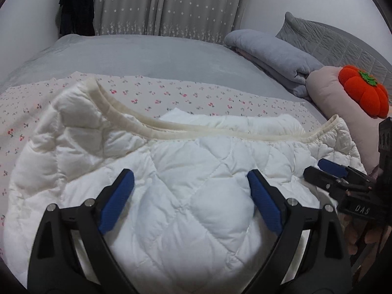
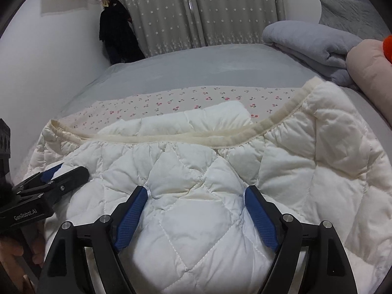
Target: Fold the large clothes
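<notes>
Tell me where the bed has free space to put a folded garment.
Free: the plain grey sheet between the cherry-print cloth and the starred curtains. Crowded: the right side, with the folded grey blanket and pink cushion.

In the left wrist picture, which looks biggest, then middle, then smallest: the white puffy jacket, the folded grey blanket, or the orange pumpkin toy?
1. White puffy jacket, though it is nearest the camera, which helps.
2. Folded grey blanket.
3. Orange pumpkin toy, clearly the smallest.
</notes>
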Demonstrator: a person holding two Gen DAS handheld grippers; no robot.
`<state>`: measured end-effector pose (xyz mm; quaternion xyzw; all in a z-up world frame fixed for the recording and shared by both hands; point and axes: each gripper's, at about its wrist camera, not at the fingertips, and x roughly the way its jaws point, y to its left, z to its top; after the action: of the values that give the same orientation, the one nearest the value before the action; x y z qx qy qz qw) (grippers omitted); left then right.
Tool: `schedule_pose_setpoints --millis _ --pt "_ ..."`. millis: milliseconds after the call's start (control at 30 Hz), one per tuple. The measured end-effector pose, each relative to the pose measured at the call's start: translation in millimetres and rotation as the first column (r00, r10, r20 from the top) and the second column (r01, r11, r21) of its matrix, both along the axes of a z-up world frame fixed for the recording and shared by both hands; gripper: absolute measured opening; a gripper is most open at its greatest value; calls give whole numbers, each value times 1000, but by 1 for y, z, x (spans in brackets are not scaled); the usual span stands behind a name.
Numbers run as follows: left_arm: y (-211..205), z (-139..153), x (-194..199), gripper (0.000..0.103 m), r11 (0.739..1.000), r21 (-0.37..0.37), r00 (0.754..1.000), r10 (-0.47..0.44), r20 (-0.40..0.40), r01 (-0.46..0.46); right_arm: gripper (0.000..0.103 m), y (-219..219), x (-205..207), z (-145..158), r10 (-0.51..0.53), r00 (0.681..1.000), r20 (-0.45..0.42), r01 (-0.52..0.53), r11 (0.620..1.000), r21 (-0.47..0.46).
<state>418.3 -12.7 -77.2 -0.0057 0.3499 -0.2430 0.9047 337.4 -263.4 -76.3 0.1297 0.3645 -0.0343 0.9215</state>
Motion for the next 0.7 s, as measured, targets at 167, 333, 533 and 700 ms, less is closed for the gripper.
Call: schedule_pose_setpoints --millis 167,333,533,700 --pt "17 21 9 94 988 116 987 87 133 -103 83 -25 -18 32 -70 995 69 75 995 -66" --pt "28 -6 40 94 980 140 990 142 21 -143 82 -56 -8 -9 -145 989 -38 142 987 -76" --pt "35 -30 55 95 985 96 987 147 -72 -140 80 -62 2 -34 -145 985 -95 141 989 -42" --pt "37 -33 55 95 988 69 985 143 -100 -137 80 -62 6 -36 -148 984 -101 145 989 -31"
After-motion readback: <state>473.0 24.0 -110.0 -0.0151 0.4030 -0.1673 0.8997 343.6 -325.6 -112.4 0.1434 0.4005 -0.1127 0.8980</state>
